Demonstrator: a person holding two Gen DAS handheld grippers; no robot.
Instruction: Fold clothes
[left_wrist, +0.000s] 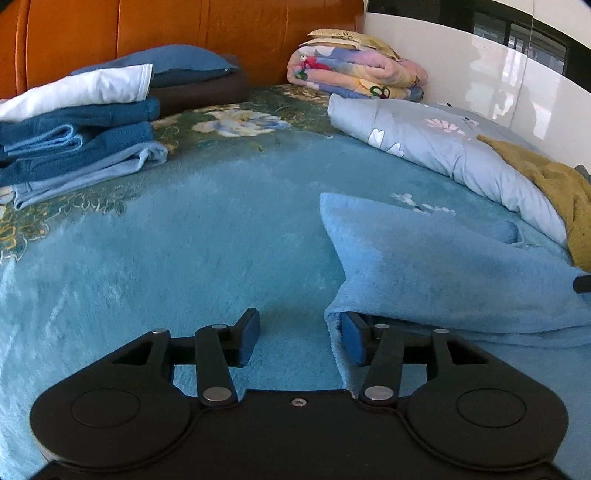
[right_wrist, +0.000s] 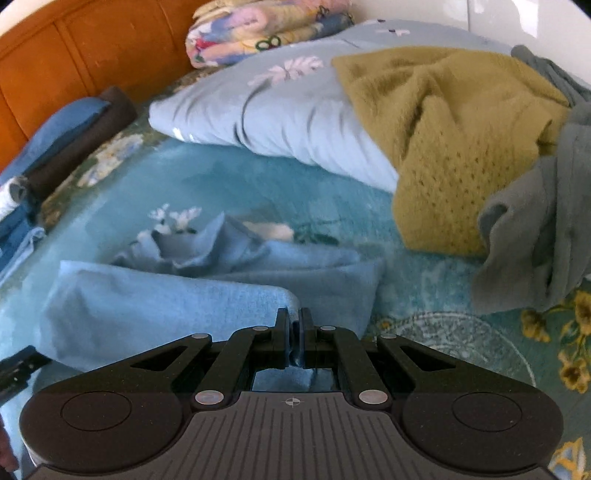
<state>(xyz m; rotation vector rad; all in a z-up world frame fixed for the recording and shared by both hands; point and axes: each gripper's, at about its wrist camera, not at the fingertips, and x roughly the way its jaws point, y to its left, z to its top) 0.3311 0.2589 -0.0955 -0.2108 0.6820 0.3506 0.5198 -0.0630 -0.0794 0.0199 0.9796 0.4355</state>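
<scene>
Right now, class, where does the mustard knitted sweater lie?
In the right wrist view the mustard knitted sweater lies upper right, draped over the pale floral duvet, with a grey garment against its right side.

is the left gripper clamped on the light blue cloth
No: the left gripper stands open, with only one finger tucked under the light blue cloth's edge.
</scene>
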